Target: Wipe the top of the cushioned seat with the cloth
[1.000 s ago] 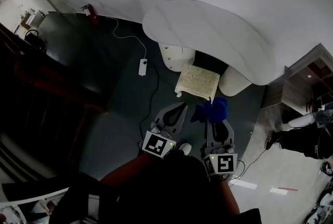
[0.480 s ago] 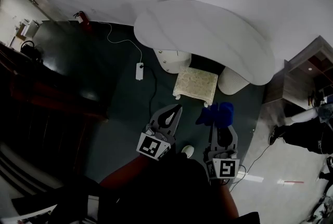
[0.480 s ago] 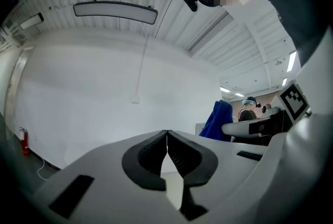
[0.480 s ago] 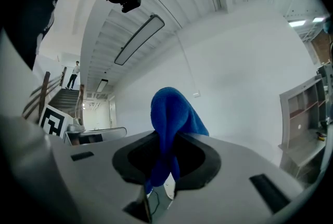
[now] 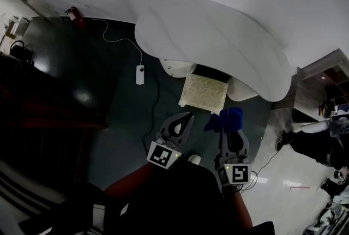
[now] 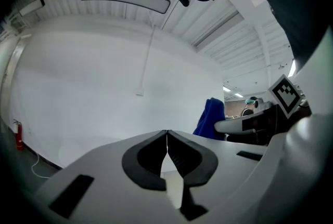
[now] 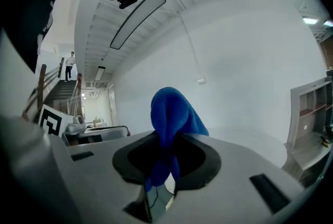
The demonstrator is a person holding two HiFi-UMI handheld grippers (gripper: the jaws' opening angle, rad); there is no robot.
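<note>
One cloth (image 5: pixel 227 118), blue, soft and light, is pinched in your right gripper's (image 5: pixel 228 128) fingers. Its loose end flops past the tips, so it will likely fold and drag rather than push; a hold at the bunched middle suits it. Your left gripper (image 5: pixel 187 118) has its fingers shut together on nothing. The seat (image 5: pixel 204 92) stands on the floor (image 5: pixel 136 114) at the desk's (image 5: pixel 218 37) near edge, just ahead of the cloth.

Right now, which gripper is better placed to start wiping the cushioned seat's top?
The right gripper: its jaws are shut on the blue cloth, which sits near the cushioned seat in the head view. The left gripper is shut and empty.
</note>
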